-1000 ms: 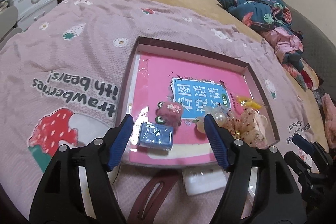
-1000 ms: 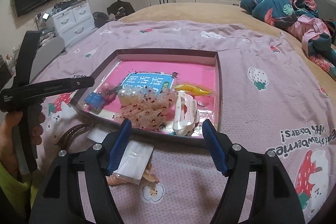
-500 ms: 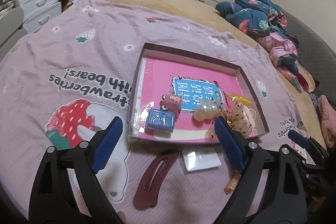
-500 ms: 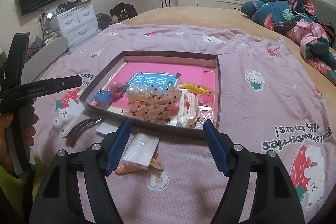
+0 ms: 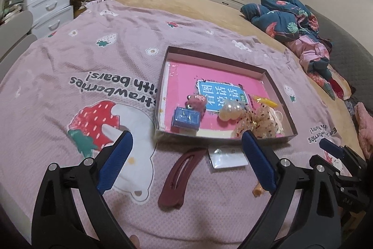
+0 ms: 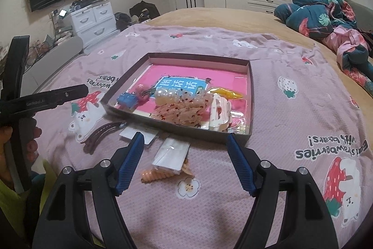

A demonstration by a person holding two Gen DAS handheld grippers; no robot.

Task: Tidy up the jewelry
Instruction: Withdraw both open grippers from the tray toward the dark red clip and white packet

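On the pink strawberry-print blanket (image 5: 70,76), the shallow dark-rimmed cardboard box (image 5: 281,95) with jewelry lies farther from both cameras than a second ago. The left gripper (image 5: 186,155) has backed away; its blue-padded jaws, wider than before, are opening with nothing between them, and the maroon plastic snap hair clip (image 5: 179,176) lies beneath, fully in view now. The right gripper (image 6: 184,160) stands apart and empty, as before, above a small clear plastic packet (image 6: 171,155) just before the box.

One tray (image 5: 275,83), perhaps two packets (image 6: 171,155).
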